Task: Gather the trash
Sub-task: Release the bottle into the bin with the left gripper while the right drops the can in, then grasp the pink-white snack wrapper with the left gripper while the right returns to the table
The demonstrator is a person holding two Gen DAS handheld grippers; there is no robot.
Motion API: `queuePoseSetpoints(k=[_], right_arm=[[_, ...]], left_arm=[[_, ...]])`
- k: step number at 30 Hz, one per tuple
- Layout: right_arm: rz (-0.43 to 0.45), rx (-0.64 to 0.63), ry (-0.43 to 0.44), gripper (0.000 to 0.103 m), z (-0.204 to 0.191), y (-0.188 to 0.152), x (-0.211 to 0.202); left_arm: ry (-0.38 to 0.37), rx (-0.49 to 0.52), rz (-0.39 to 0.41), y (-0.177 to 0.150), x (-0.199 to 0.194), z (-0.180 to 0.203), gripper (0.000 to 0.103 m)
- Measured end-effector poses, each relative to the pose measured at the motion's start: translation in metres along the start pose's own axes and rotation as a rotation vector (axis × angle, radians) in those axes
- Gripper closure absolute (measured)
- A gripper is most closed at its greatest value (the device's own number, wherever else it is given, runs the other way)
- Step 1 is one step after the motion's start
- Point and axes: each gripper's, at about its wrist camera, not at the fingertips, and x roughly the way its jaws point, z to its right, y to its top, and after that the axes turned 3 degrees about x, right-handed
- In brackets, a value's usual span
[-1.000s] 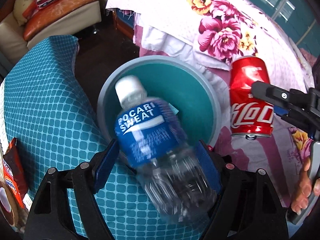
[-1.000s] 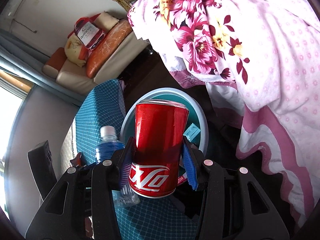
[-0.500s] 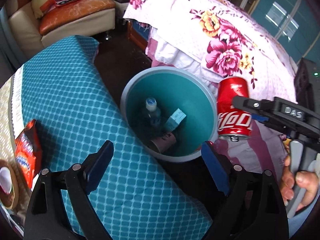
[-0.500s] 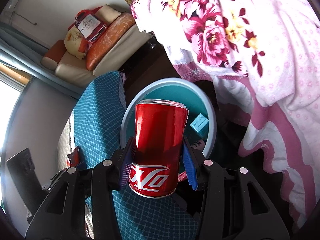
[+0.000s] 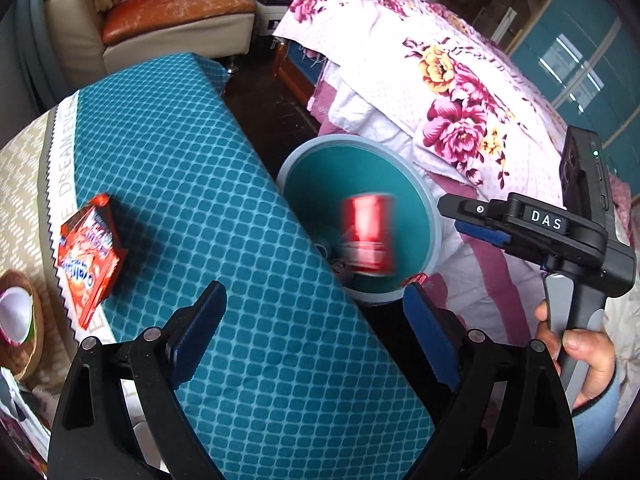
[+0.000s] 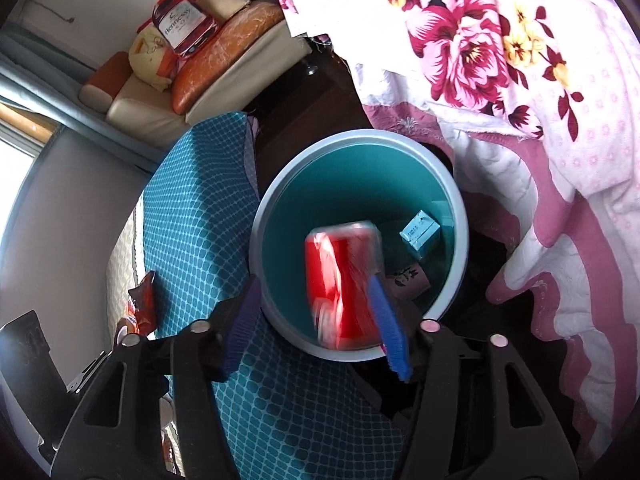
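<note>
Red can (image 6: 344,284), motion-blurred, inside the mouth of the teal bin (image 6: 280,184), tilted, top end toward far side. Seen from left wrist view as red smear (image 5: 370,236) low in the bin (image 5: 434,216), over other trash at the bottom. Right gripper (image 6: 316,322) above near rim of bin, jaws opening; can between them, close against right pad (image 6: 390,330), clear of left pad; whether the right pad touches it, cannot tell through blur. From left wrist view, right gripper (image 5: 476,220) at right of bin, held by a hand (image 5: 580,354) in a pale blue sleeve.

Left gripper (image 5: 310,334) spread wide, nothing between the pads, over the near part of the teal-patterned table cover (image 5: 192,184) and the bin's near rim.

Inside bin: small light-blue carton (image 6: 420,234) at far right, brown paper cup (image 6: 408,280) just near of it, both beside the can.

Bin on dark floor, wedged between table cover at left and floral quilt (image 5: 460,92) at right.

On table cover, far left: orange snack packet (image 5: 90,252), lying flat, well apart from bin. Near it at frame edge, coconut-shaped cup (image 5: 16,316), partly cut off.

Far background: cream sofa with orange cushion (image 5: 176,12); bottle-shaped pillow (image 6: 184,26) on it.
</note>
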Motion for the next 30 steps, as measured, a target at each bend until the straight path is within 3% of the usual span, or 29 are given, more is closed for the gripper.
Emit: queuePoseSetpoints(k=[3, 5, 8, 21, 30], right_arm=[[0.003, -0.013, -0.006, 0.042, -0.007, -0.004, -0.003], [0.007, -0.027, -0.013, 0.032, -0.013, -0.007, -0.005], [0.009, -0.056, -0.025, 0.026, -0.024, -0.013, -0.009], [-0.066, -0.251, -0.056, 0.025, -0.090, -0.061, -0.015], [-0.144, -0.446, -0.060, 0.025, -0.163, -0.103, -0.002]], left_arm=[[-0.002, -0.009, 0.008, -0.004, -0.006, -0.003, 0.013], [-0.001, -0.014, 0.015, -0.007, -0.013, -0.006, 0.013], [0.004, -0.019, 0.027, -0.013, -0.023, -0.010, 0.013], [0.039, -0.080, 0.079, -0.070, -0.084, -0.051, 0.013], [0.098, -0.154, 0.119, -0.120, -0.132, -0.115, 0.013]])
